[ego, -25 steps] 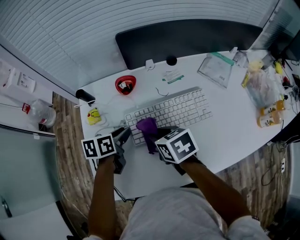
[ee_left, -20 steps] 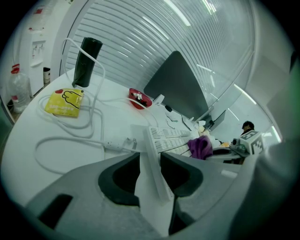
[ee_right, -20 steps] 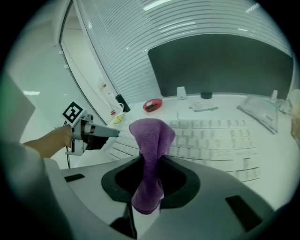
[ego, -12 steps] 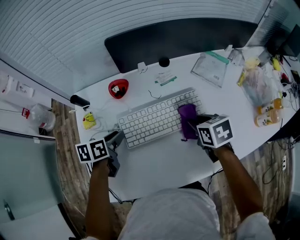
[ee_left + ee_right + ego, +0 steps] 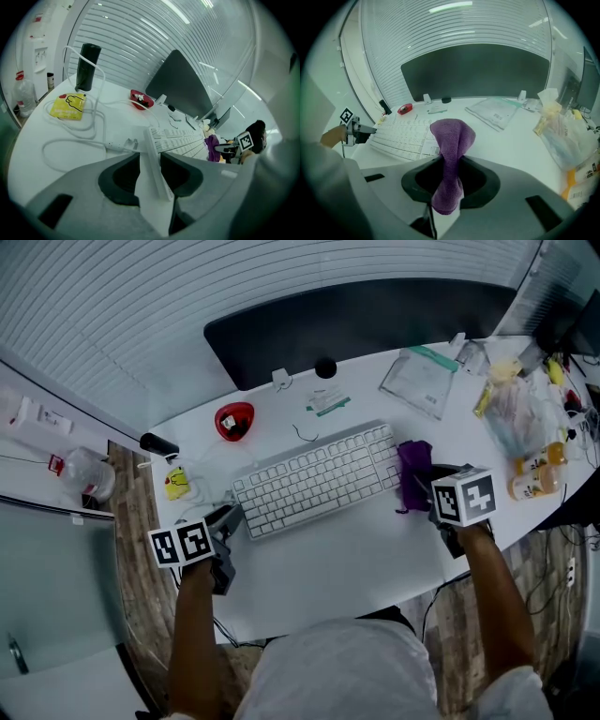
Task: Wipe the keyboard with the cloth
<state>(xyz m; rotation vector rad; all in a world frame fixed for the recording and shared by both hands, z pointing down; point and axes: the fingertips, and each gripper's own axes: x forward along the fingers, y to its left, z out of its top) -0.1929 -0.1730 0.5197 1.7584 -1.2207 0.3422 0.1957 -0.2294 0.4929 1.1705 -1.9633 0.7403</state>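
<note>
A white keyboard (image 5: 314,479) lies slantwise in the middle of the white table (image 5: 356,559). My left gripper (image 5: 230,518) is at its left end; in the left gripper view the left gripper (image 5: 151,164) is shut on the keyboard's (image 5: 180,140) left edge. My right gripper (image 5: 422,486) is just past the keyboard's right end, shut on a purple cloth (image 5: 412,465). In the right gripper view the cloth (image 5: 452,136) stands bunched up out of the right gripper (image 5: 449,176), with the keyboard (image 5: 401,136) to its left. The cloth (image 5: 212,147) also shows far off in the left gripper view.
A red dish (image 5: 234,420), a yellow packet (image 5: 176,482) and a black cylinder (image 5: 159,442) sit beyond the keyboard's left end, with a looping white cable (image 5: 70,136). A dark monitor (image 5: 356,320) stands behind. A clear pouch (image 5: 422,379), plastic bags (image 5: 525,418) and an orange bottle (image 5: 536,476) crowd the right.
My right gripper has carried the cloth rightward along the keyboard, from its left part to just off its right end. The left gripper has stayed on the left edge.
</note>
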